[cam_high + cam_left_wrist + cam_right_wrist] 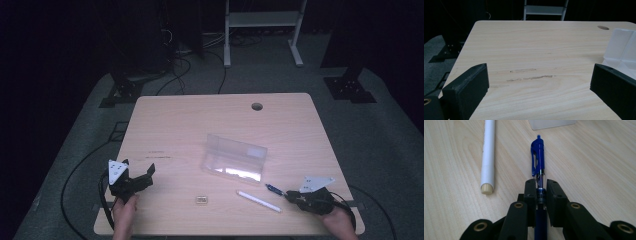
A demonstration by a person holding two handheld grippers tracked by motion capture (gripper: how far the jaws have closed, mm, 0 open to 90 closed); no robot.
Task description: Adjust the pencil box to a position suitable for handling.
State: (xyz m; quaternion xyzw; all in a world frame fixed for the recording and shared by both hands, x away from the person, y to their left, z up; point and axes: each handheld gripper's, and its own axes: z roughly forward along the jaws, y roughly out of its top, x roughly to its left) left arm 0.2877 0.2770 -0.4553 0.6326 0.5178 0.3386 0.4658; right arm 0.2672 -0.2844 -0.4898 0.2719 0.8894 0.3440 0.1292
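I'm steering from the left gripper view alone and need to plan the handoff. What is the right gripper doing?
Observer: The right gripper is shut on a blue pen, its fingers pressing the barrel from both sides.
Operator: Is anything lying next to that pen?
Observer: Yes, a white pen lies on the table just beside it.
Operator: I see a clear box at my right edge. Is anything between my gripper and the pens?
Observer: A small tan object sits near the front edge, between the left gripper and the white pen; too small to identify.
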